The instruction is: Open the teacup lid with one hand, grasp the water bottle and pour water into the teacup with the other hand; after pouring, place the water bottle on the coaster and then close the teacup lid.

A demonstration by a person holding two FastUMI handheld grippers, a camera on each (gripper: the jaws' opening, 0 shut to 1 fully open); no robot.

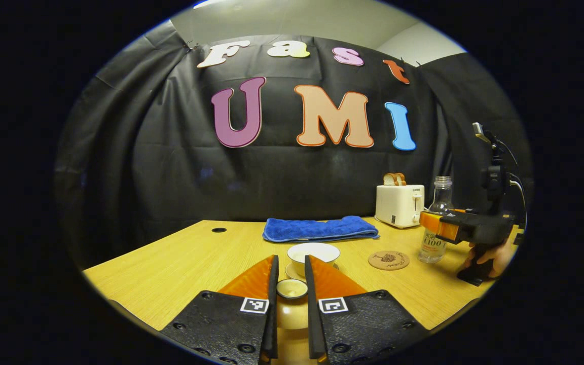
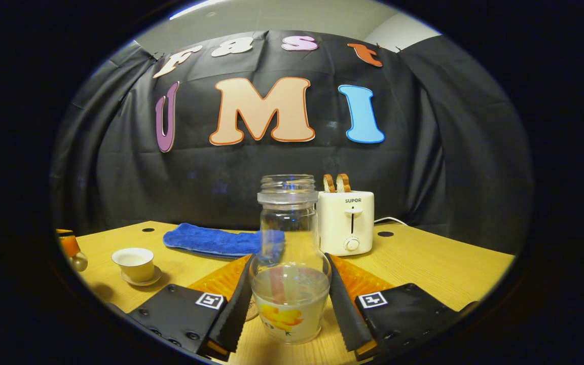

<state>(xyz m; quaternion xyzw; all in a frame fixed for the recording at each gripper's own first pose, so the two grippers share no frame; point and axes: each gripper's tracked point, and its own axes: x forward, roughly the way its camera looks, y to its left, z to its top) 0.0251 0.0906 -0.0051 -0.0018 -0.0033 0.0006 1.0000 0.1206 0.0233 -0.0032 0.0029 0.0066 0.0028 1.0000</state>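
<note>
A: Left gripper [image 1: 292, 276] state?
B: Fingers pinch the teacup lid [image 1: 292, 289] by its knob, lid held off and in front of the teacup [image 1: 314, 255]. Cup is open on its saucer [image 1: 289, 272].
A: Right gripper [image 2: 288, 294]?
B: Fingers bracket the lower body of the water bottle [image 2: 289, 263], looks like both press on the glass. Bottle is upright, uncapped, part full. In the left gripper view it looks to stand on the table [image 1: 180, 263], just right of the coaster [image 1: 389, 260]; can't confirm the base from here.
A: Progress?
B: My read: lid off is done, bottle grasp is done or closing. Left: pour, bottle onto coaster, lid back on.
A: Clutter?
B: Blue towel [image 1: 320, 228] folded behind the cup, toaster [image 2: 347, 222] with bread slices [image 2: 336, 183] behind the bottle. Both well back. The coaster lies between bottle and cup, flat, so no obstacle. Main risk I see: the held lid sits near the cup, right where the bottle must come in.
</note>
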